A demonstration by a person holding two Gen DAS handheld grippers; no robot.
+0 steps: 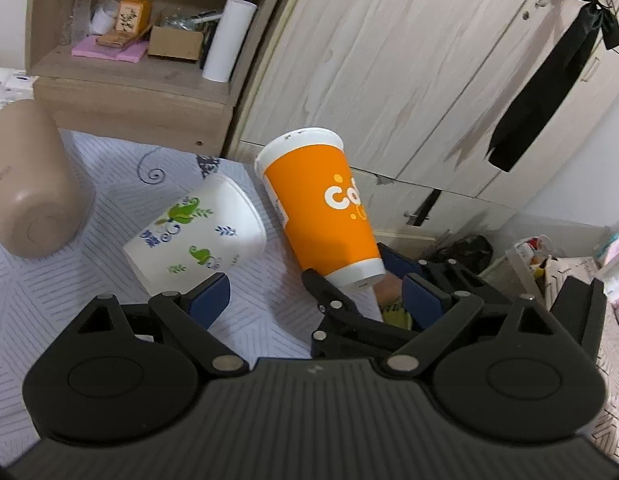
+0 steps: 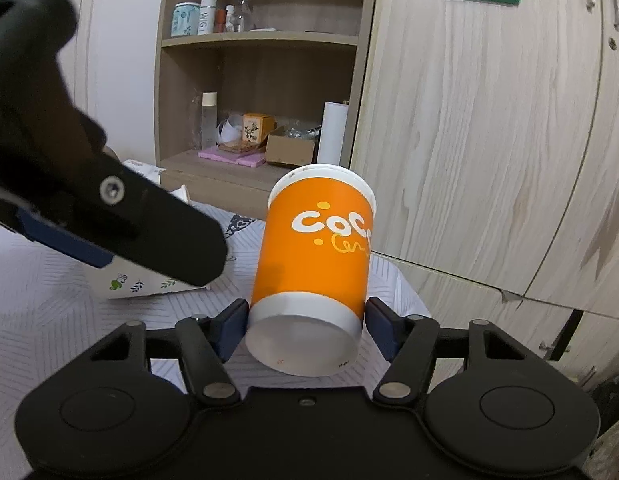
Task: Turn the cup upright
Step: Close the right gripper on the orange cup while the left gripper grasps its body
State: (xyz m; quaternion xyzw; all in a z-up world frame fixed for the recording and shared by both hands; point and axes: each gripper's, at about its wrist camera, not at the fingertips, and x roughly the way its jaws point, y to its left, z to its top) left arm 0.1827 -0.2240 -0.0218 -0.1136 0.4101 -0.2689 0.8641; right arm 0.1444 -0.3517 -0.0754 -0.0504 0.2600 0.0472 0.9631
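An orange paper cup (image 2: 313, 256) with white "CoCo" lettering is held tilted above the patterned table, its closed base toward the right wrist camera and its rim pointing away. My right gripper (image 2: 305, 326) is shut on the cup near its base, one blue pad on each side. The cup also shows in the left wrist view (image 1: 321, 208), with the right gripper's fingers (image 1: 329, 292) around its base. My left gripper (image 1: 313, 300) is open and empty, just in front of a white bowl.
A white paper bowl with green and blue print (image 1: 197, 236) lies on its side on the tablecloth (image 1: 69, 300). A tan bottle (image 1: 29, 184) lies at the left. A shelf unit (image 2: 253, 120) and wardrobe doors (image 2: 489, 140) stand behind the table.
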